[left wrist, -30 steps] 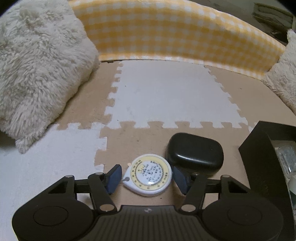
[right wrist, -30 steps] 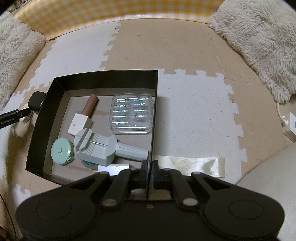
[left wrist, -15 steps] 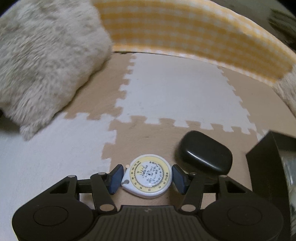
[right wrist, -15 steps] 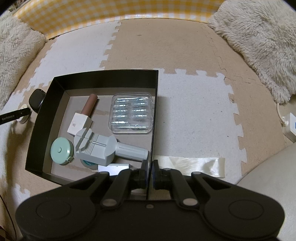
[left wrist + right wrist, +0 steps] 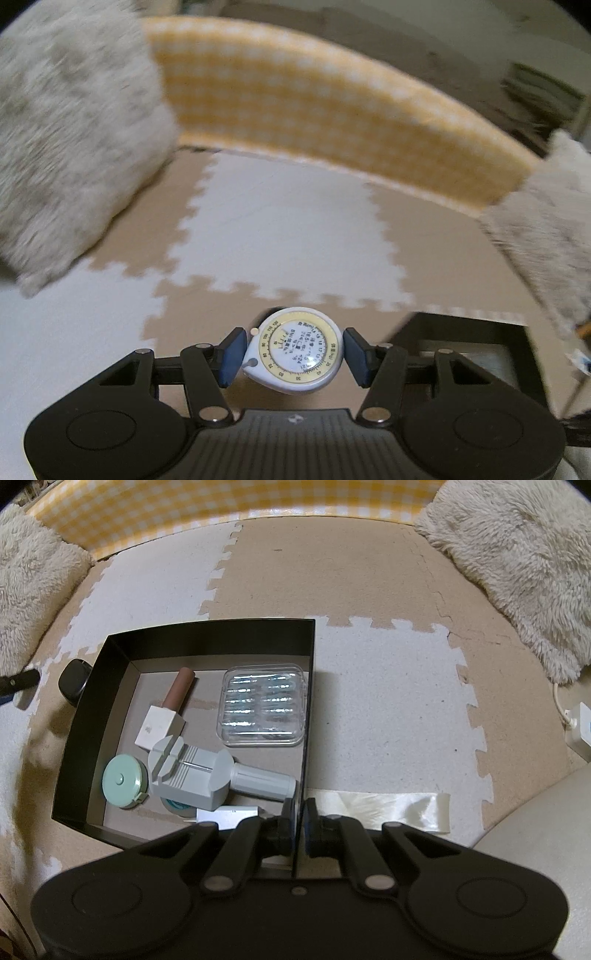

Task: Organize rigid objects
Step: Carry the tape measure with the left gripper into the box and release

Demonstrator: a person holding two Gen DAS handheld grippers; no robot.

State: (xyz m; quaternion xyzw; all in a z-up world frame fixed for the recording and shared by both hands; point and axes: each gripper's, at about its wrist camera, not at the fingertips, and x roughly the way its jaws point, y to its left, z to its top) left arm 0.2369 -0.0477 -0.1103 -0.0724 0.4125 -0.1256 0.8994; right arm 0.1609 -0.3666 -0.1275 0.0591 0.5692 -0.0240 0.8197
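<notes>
Left wrist view: the left claw (image 5: 291,354) clenches a round white tape measure (image 5: 295,355) between its blue pads (image 5: 232,354), held above the foam mat (image 5: 280,236), with the black box (image 5: 476,347) to its right. Right wrist view: the right claw (image 5: 299,821) is pinched onto the box's (image 5: 207,629) right wall. Inside lie a clear case (image 5: 264,705), a brown tube (image 5: 179,688), a grey tool (image 5: 199,771) and a green tape (image 5: 123,781). A black case (image 5: 74,679) sits just outside the left wall.
</notes>
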